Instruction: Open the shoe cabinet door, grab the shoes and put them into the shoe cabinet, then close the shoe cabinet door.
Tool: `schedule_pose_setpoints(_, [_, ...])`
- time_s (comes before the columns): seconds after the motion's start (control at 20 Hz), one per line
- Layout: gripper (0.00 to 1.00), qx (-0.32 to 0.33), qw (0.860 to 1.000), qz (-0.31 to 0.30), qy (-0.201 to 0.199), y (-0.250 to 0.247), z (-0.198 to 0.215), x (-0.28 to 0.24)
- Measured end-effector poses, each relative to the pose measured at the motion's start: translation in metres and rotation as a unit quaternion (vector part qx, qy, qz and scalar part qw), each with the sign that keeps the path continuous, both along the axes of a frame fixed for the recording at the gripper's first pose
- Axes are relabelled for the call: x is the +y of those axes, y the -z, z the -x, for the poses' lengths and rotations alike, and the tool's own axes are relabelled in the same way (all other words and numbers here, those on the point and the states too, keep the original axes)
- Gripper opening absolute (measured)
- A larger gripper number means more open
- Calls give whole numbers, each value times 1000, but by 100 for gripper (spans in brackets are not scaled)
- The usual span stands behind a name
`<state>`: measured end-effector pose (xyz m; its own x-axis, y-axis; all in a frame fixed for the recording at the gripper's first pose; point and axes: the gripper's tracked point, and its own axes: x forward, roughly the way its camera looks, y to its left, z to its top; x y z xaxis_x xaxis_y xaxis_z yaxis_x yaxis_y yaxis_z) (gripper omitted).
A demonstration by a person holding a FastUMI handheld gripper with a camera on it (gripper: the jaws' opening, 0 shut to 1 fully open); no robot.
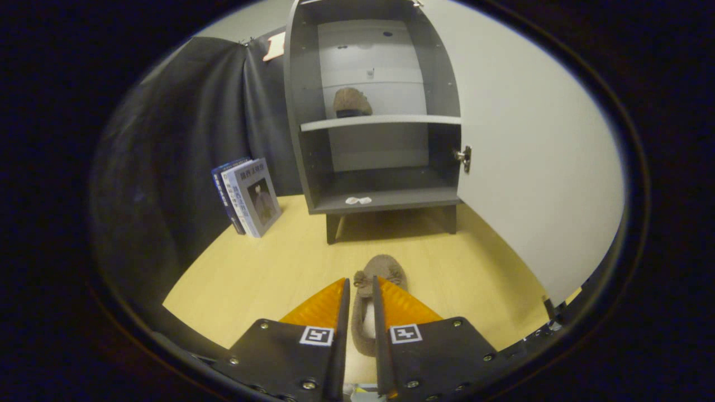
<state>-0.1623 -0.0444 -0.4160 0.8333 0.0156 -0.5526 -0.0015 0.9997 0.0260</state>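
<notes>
Shoe cabinet [313,111]: door [530,167] stands swung wide open to the right, its hinge [465,158] visible at the right edge of the lower compartment. So step one reads as done. One brown slipper [351,103] already sits on the upper shelf [385,120], toward the back. The lower compartment holds only a small white scrap [358,200] near its front lip.

Second slipper [375,279] lies on the yellow wooden floor [251,268], well short of the cabinet, toe end pointing toward it. Its heel end runs back between my fingers.

My gripper [361,290]: the fingers are closed down to a narrow gap, and the slipper's body fills that gap. Both fingers look to be pressing its sides, so I judge I have it pinched, though the contact on the inner faces is partly hidden. I cannot tell from here whether the slipper is lifted or resting on the floor.

Step in hand, by my judgement: grabbing the second shoe. Roughly midway through the task, with one shoe stowed, one in the grip and the door yet to close.

Next move calls for: lift clear of the floor, carry forward and up to a shelf, keep clear of the shelf edge and the open door on the right. The soft body may sag or slip, so hold the pinch firm.

Beside the cabinet, at left: a few books [248,195] leaning against the black cloth; not in my path.
</notes>
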Motion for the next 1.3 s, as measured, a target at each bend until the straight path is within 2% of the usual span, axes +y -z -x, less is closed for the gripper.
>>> schedule_pose_setpoints(0.35, [23, 58, 998, 34, 13, 96, -22, 8])
schedule_pose_setpoints(0.65, [23, 78, 994, 67, 27, 125, -42, 3])
schedule_pose_setpoints(0.9, [22, 74, 994, 77, 33, 132, -62, -1])
schedule_pose_setpoints(0.95, [22, 73, 993, 88, 39, 122, -52, -4])
schedule_pose_setpoints(1.05, [8, 77, 992, 91, 44, 130, -62, -5])
schedule_pose_setpoints(1.3, [8, 54, 991, 100, 72, 103, -73, -14])
